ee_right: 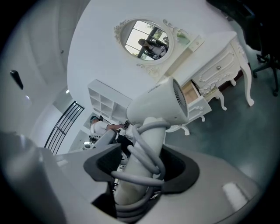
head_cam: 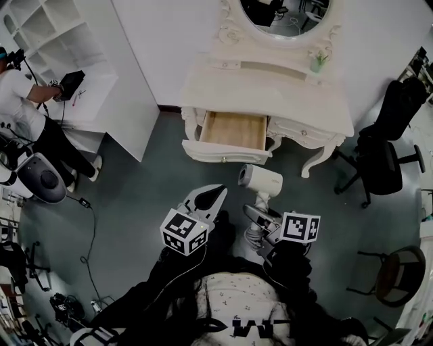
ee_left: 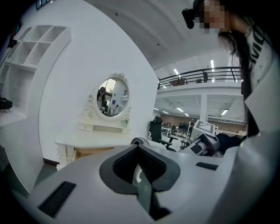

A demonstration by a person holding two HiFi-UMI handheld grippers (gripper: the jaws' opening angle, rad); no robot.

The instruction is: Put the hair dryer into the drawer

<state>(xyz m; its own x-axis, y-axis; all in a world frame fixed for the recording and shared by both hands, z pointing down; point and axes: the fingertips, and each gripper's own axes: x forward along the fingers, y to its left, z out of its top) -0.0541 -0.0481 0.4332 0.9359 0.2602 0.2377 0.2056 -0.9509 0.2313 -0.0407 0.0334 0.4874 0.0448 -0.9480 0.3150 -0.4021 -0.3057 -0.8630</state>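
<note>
The white hair dryer (head_cam: 260, 178) stands upright in front of the white dressing table (head_cam: 270, 88), its nozzle toward the open wooden drawer (head_cam: 235, 130). My right gripper (head_cam: 260, 217) is shut on the dryer's handle, which has the grey cord wound round it (ee_right: 144, 153). In the right gripper view the dryer's head (ee_right: 159, 107) rises above the jaws, with the drawer (ee_right: 190, 92) beyond it. My left gripper (head_cam: 215, 196) hangs just left of the dryer, its jaws together and nothing between them (ee_left: 141, 173). It points at the table and drawer (ee_left: 89, 152).
An oval mirror (head_cam: 287, 17) tops the dressing table. A person (head_cam: 27, 108) sits at a white desk with shelves on the left. A black office chair (head_cam: 382, 155) stands to the right of the table, another chair (head_cam: 399, 270) nearer. A cable (head_cam: 88, 230) trails on the grey floor.
</note>
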